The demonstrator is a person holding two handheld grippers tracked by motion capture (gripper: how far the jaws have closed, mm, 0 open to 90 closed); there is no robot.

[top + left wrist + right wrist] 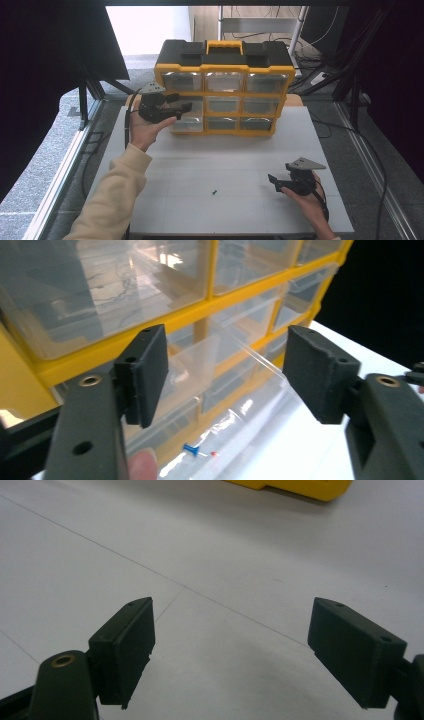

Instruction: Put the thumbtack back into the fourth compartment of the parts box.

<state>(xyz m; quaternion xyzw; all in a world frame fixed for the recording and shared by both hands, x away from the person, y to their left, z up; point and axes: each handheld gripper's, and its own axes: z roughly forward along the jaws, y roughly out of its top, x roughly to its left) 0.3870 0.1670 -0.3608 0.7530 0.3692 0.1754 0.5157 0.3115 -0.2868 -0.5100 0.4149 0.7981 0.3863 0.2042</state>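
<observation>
Jaws of the left gripper [225, 375] stand wide apart with nothing pressed between them; a clear plastic drawer [235, 370] of the yellow organizer [223, 87] lies in the gap, pulled partly out of the organizer's lower left corner, but the pads do not touch it. In the high view this gripper [182, 106] is at the organizer's left front. The right gripper [230, 650] also has its jaws wide open and empty, over the white table [240, 150], well apart from the organizer toward the person. A small blue pin [192, 449] lies in a drawer below the pulled one, and another small dark piece [214, 191] lies on the table in front of the organizer. I judge the drawer to be light, thin and quite slippery, and it may crack or bend if squeezed hard. The best hold is probably its front lip, with gentle pressure, pushing straight along the rails so that it does not jam.
</observation>
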